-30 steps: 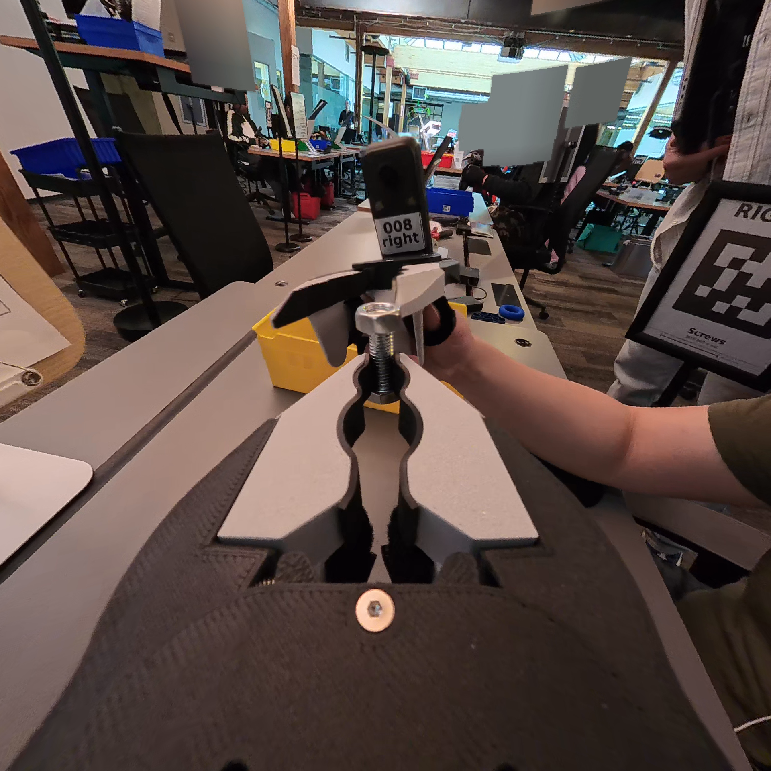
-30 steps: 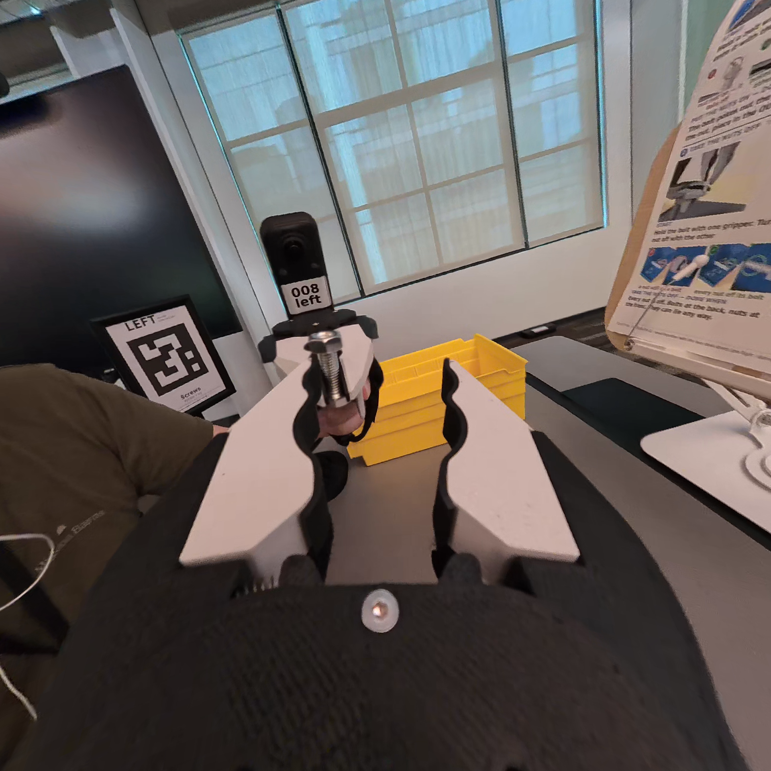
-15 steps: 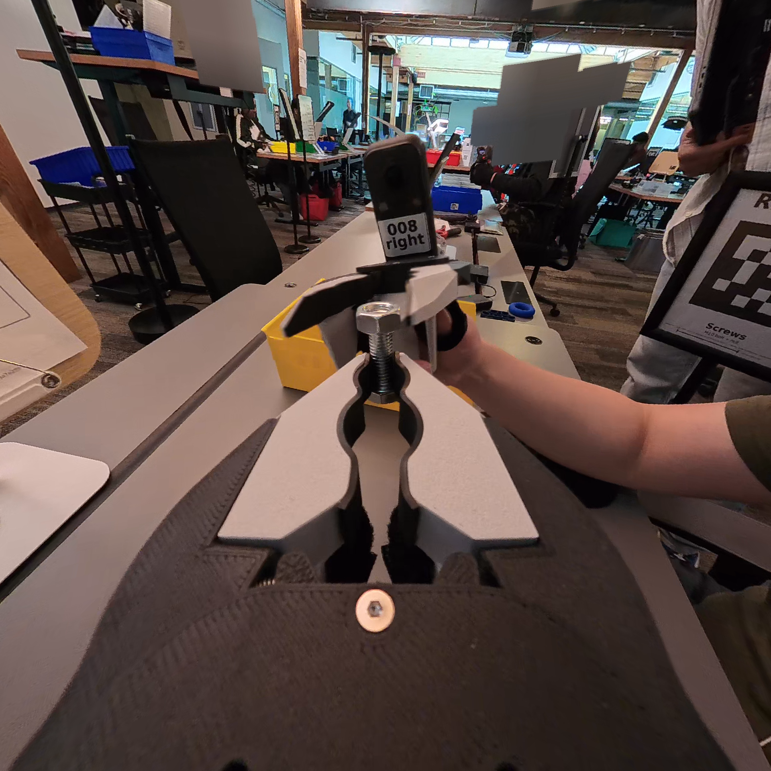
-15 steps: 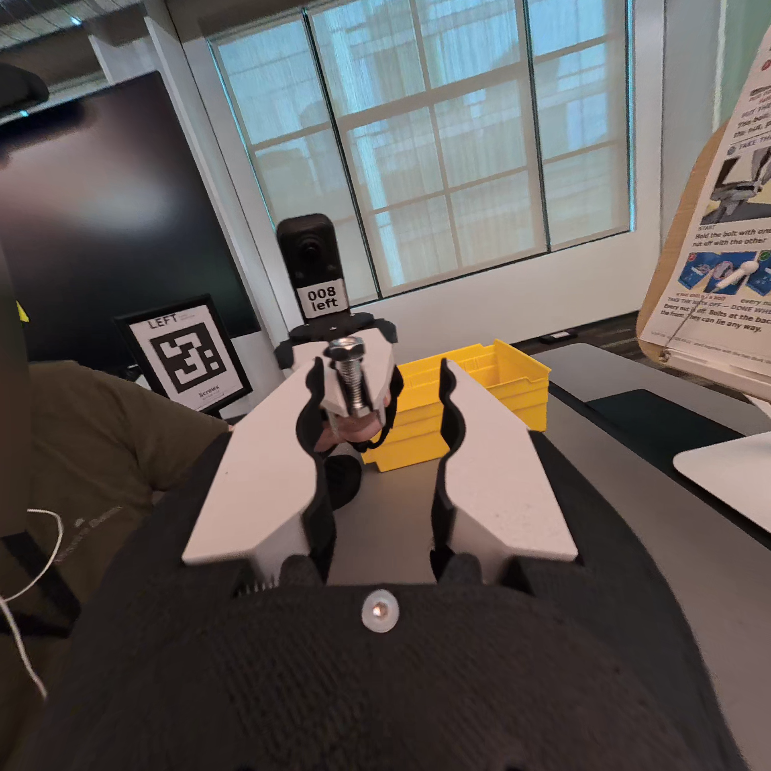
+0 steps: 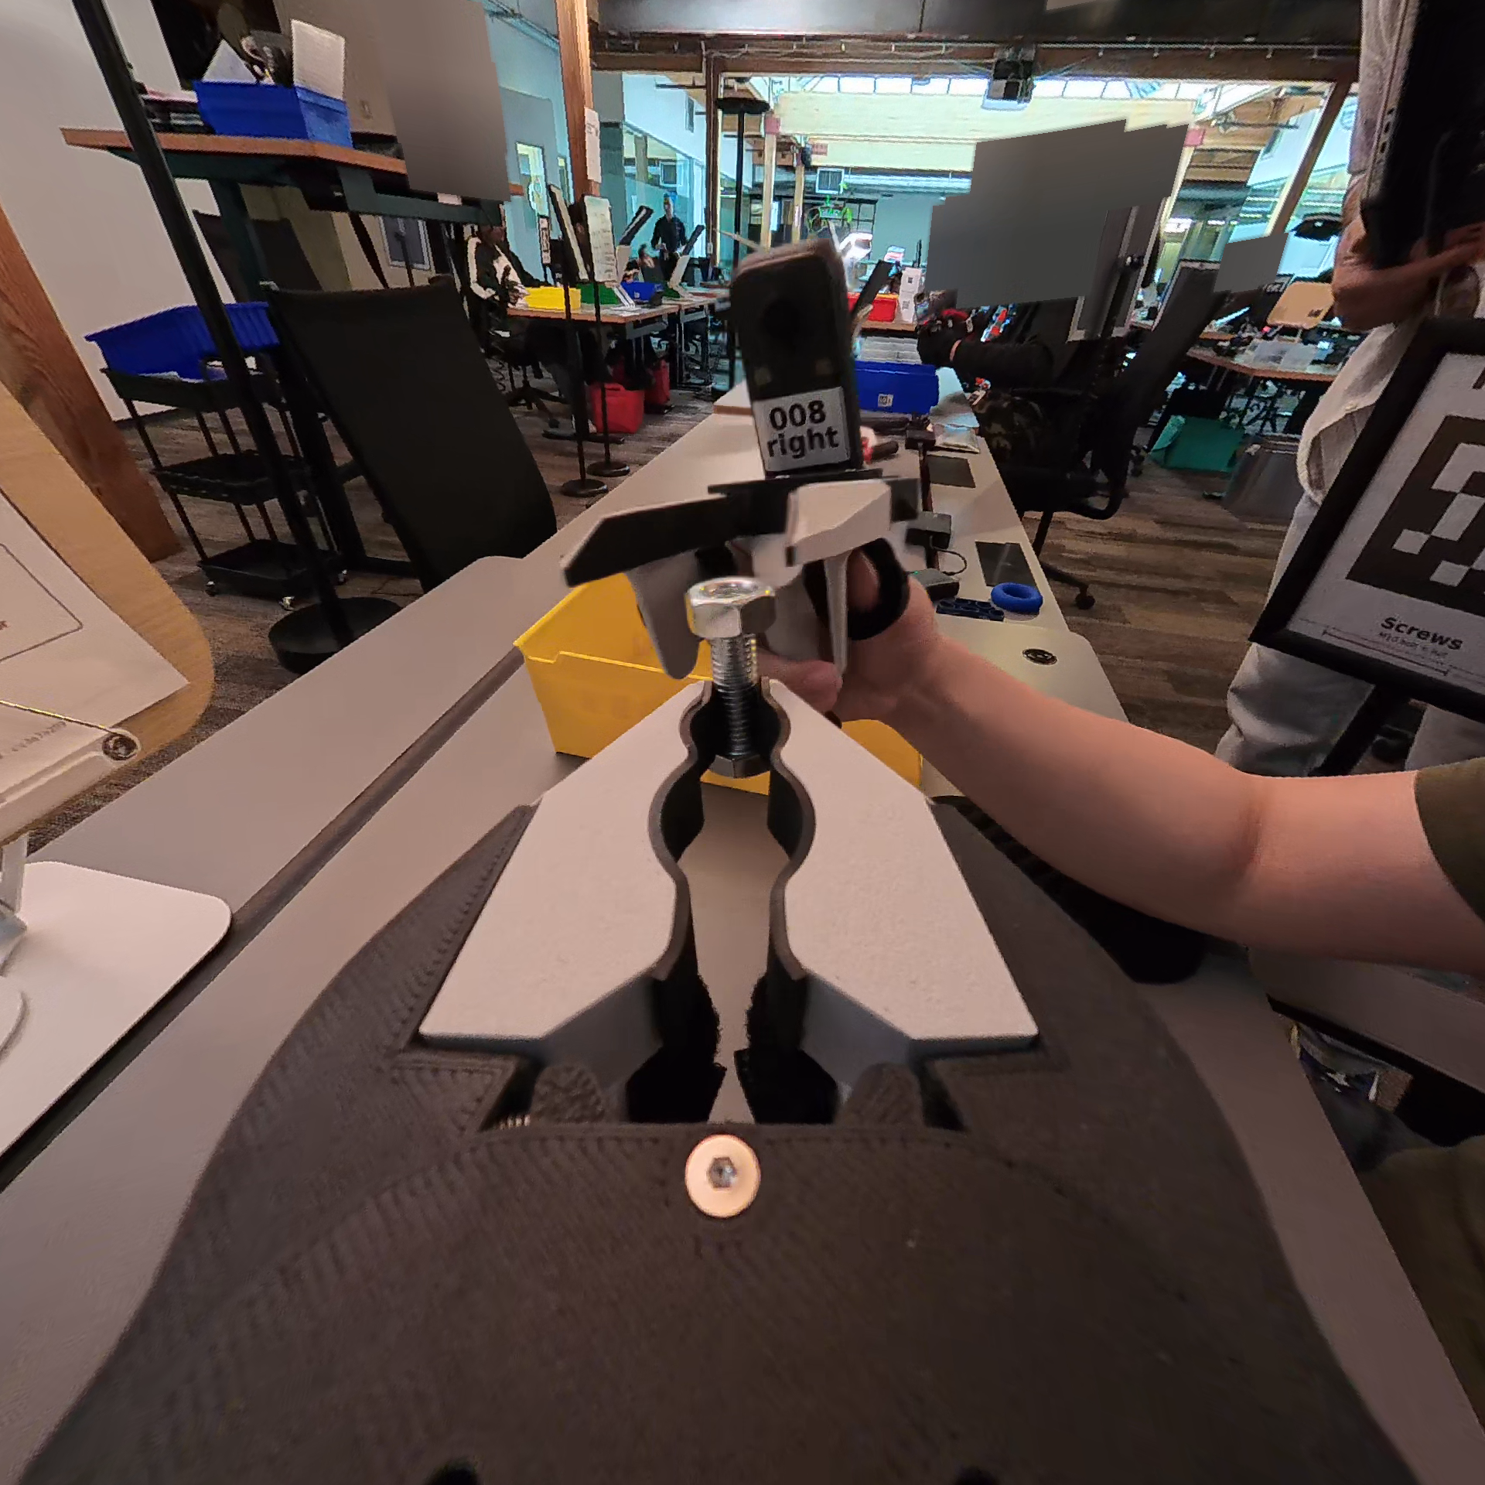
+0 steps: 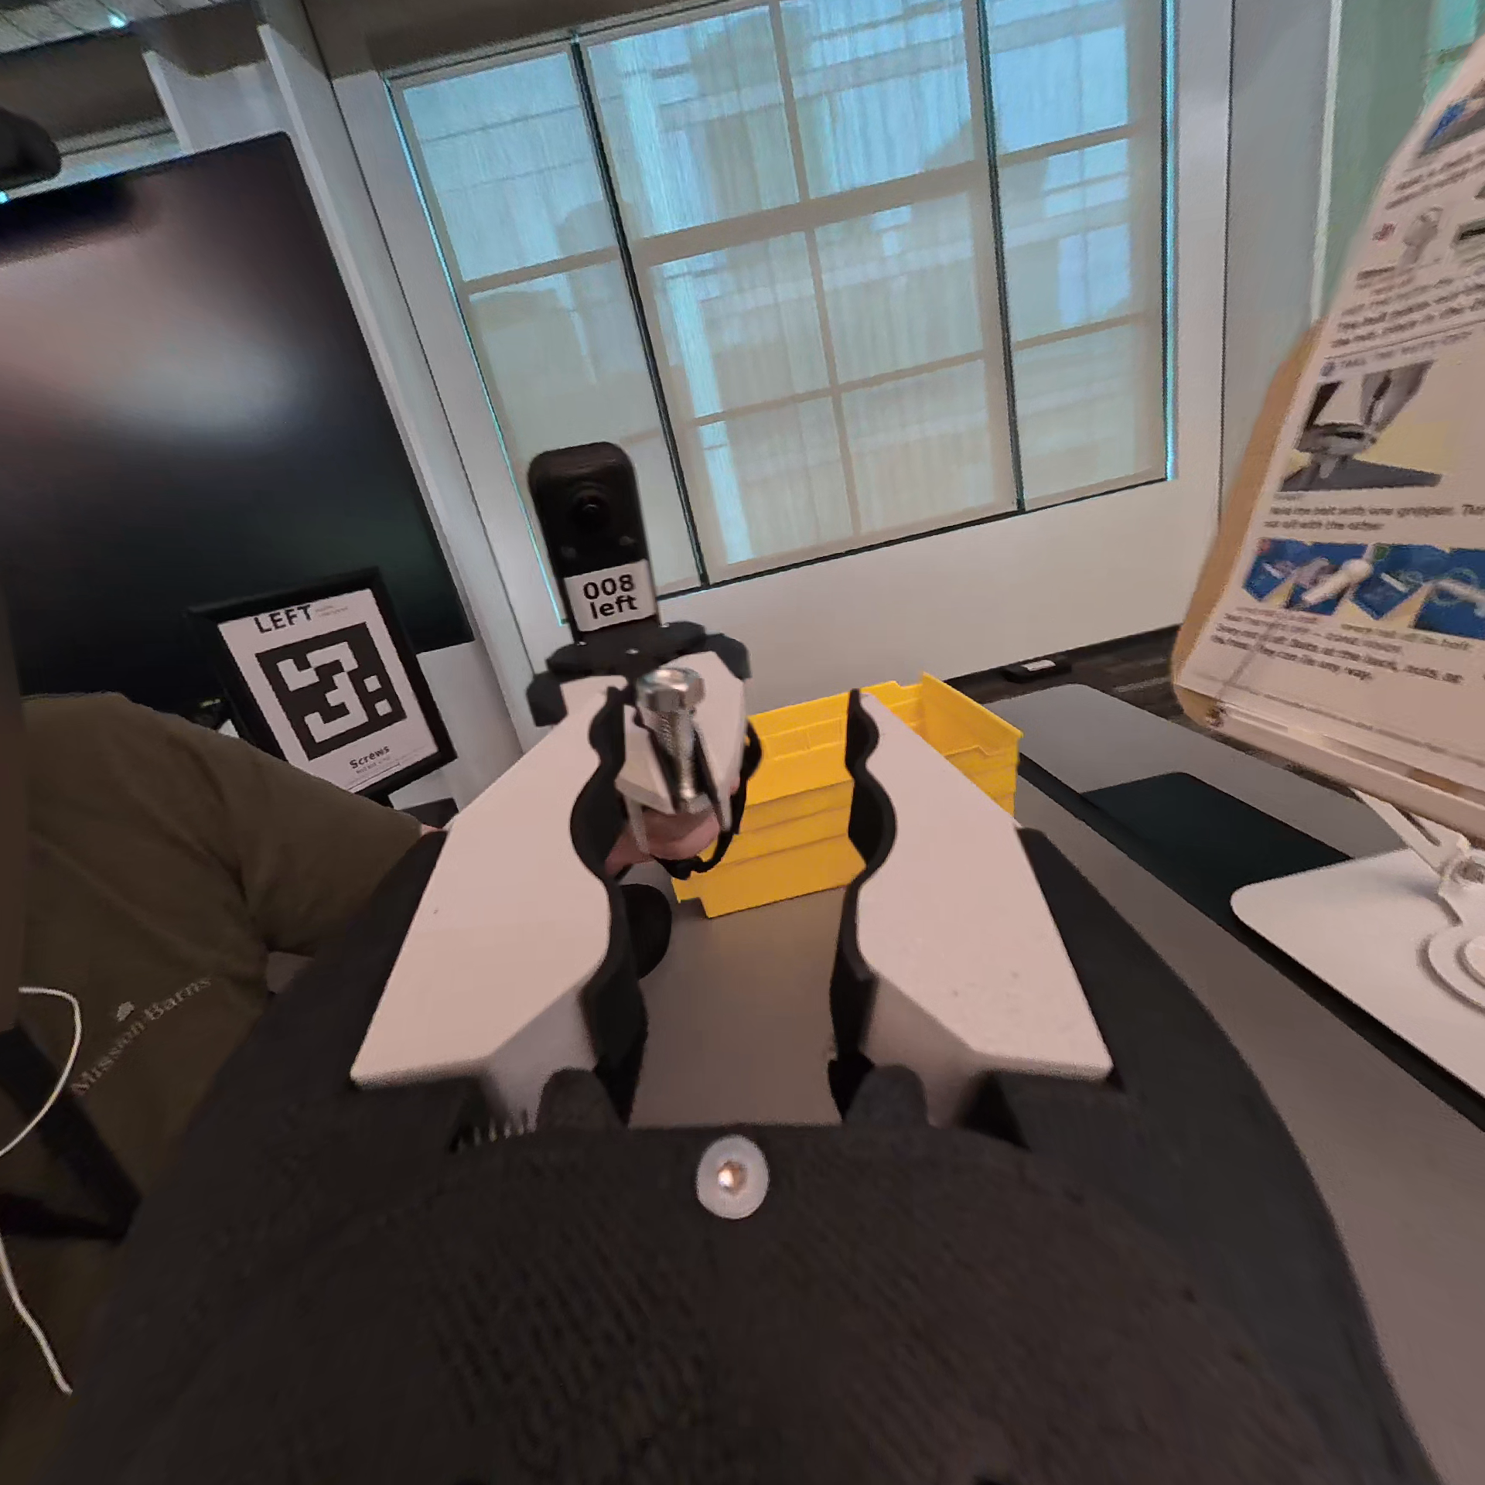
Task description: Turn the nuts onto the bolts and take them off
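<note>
The fingers of the left gripper (image 5: 733,727) pinch the bolt (image 5: 730,667) near its lower end, and it stands upright with the hex head on top. A nut (image 5: 735,762) sits at the low end of the thread, between the fingers. The right gripper (image 6: 727,763) has its fingers spread, with the bolt between them but not touched. Behind is a yellow bin (image 5: 599,671) on the grey table (image 5: 305,803).

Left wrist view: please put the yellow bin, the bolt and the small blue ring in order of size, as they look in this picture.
1. Yellow bin, clearly the largest, though partly hidden.
2. Bolt, held upright by the left gripper.
3. Blue ring, the smallest.

The bolt is nearer the camera than the ring, so their true sizes may differ less.
</note>
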Available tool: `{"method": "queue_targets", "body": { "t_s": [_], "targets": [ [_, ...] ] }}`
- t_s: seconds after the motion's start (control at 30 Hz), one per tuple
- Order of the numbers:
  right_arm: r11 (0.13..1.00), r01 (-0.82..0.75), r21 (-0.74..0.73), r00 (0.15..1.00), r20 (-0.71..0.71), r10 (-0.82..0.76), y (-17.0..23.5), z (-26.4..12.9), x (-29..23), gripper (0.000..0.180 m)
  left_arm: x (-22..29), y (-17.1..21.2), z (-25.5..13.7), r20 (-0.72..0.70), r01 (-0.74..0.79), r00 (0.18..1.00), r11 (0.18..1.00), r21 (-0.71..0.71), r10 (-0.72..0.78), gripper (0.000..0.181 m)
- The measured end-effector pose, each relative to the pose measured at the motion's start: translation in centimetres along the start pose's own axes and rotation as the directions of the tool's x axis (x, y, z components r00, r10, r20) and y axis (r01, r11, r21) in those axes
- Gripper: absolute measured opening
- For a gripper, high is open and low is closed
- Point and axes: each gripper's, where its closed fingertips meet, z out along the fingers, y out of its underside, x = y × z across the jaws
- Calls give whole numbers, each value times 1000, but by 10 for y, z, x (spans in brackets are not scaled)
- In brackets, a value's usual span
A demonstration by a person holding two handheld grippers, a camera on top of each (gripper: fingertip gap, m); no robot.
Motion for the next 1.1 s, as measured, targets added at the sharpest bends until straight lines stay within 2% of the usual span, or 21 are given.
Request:
{"method": "queue_targets", "body": {
  "t_s": [0.17, 0.33, 0.57, 0.77, 0.93, 1.1],
  "targets": [
    [997, 48, -63, 999, 8, -47, 14, 24, -9, 52, 3, 2, 3, -11, -3, 1000, 1000, -6, 3, 7],
    [999, -49, 8, 999, -2, 49, 7, 3, 10, 49, 3, -2, 0, 1, -15, 1000, 1000, 7, 15, 7],
    [998, 51, -43, 999, 19, -51, 8, 27, -16, 53, 3, 1, 2, 3, -21, 1000, 1000, -5, 21, 7],
    [1000, -9, -28, 998, 62, 11, 9, 18, -13, 46, 7, -3, 0, -6, -26, 1000, 1000, 1, 26, 7],
    [998, 35, -46, 999, 32, -34, 9, 23, -14, 44, 9, -2, 1, -12, -25, 1000, 1000, -1, 25, 7],
    [1000, -10, -19, 998, 62, 11, 7, 15, -12, 42, 7, -2, 0, -9, -17, 1000, 1000, 2, 17, 7]
  ]
}}
